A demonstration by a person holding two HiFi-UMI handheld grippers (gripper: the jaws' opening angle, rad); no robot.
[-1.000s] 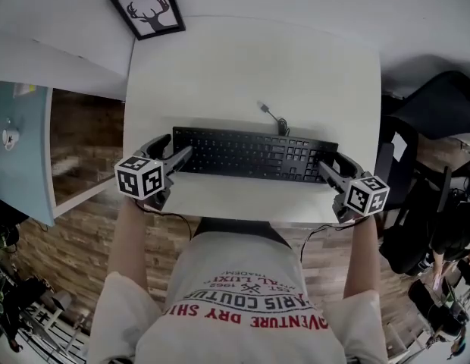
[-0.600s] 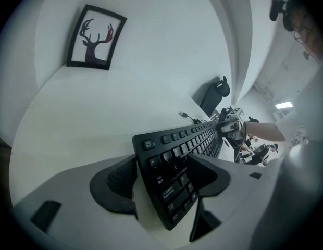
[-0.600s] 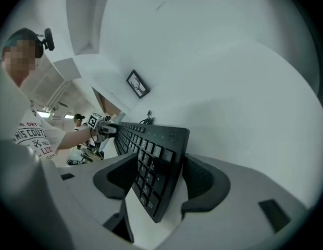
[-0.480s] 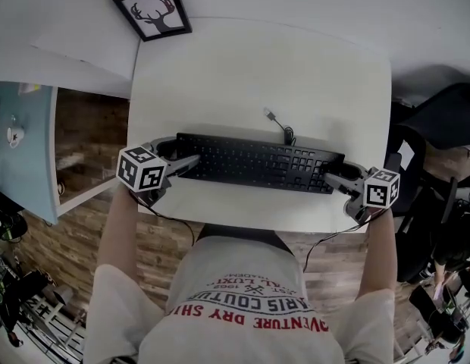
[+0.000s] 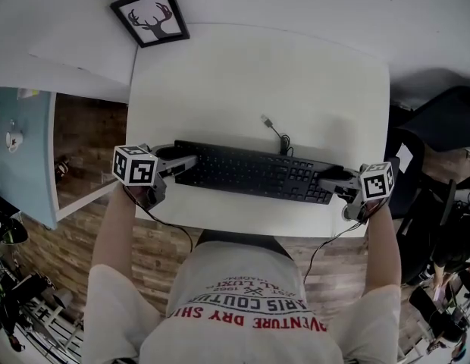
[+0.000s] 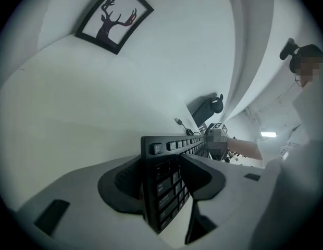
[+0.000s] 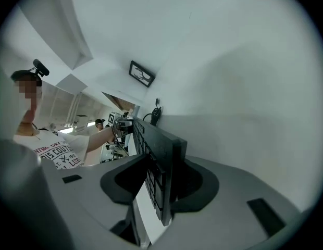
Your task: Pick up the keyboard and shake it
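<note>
A black keyboard [image 5: 250,174] lies across the near part of the white table [image 5: 258,74], its cable and plug [image 5: 267,120] trailing behind it. My left gripper [image 5: 186,161] has its jaws closing over the keyboard's left end. In the left gripper view the keyboard [image 6: 166,186] stands edge-on in that gripper [image 6: 164,165], one pad on the keys, the other on the underside. My right gripper [image 5: 331,179] is closing the same way over the right end; in the right gripper view the keyboard [image 7: 160,150] fills the gap of this gripper [image 7: 161,184], touching both pads.
A framed deer picture [image 5: 149,15] lies at the table's far left corner. A pale blue cabinet [image 5: 23,150] stands to the left over a wooden floor. A dark office chair [image 5: 440,120] sits close to the table's right edge. The person's torso is at the near edge.
Both grippers have slid inward over the keyboard's ends and their jaws have narrowed onto it. The keyboard sits slightly nearer the table's front edge.
</note>
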